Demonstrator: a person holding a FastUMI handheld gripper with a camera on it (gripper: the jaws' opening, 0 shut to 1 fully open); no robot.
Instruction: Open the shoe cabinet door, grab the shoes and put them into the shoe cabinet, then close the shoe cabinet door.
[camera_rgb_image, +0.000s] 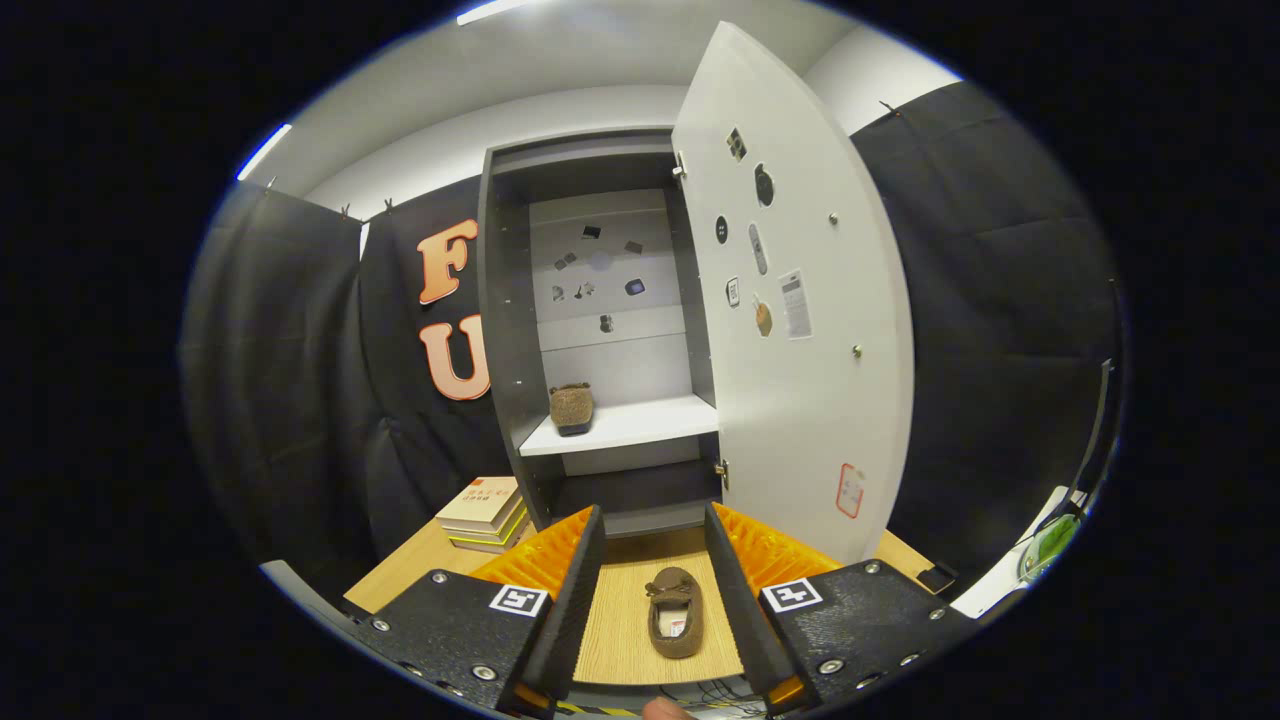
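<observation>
Between the wide-spread fingers (655, 590) a brown shoe (674, 625) lies untouched on the tabletop (620, 650), its mate (571, 408) on the white shelf (640, 425) of the shoe cabinet (505, 330) beyond, door (800, 400) open.

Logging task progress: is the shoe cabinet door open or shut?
Open: the door is swung wide, showing one shoe on the shelf.

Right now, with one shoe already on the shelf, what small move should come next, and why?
Probably lower the open tongs onto the brown shoe lying on the table between the fingers, then close. The cabinet door stands open and the other shoe sits on the shelf.
</observation>
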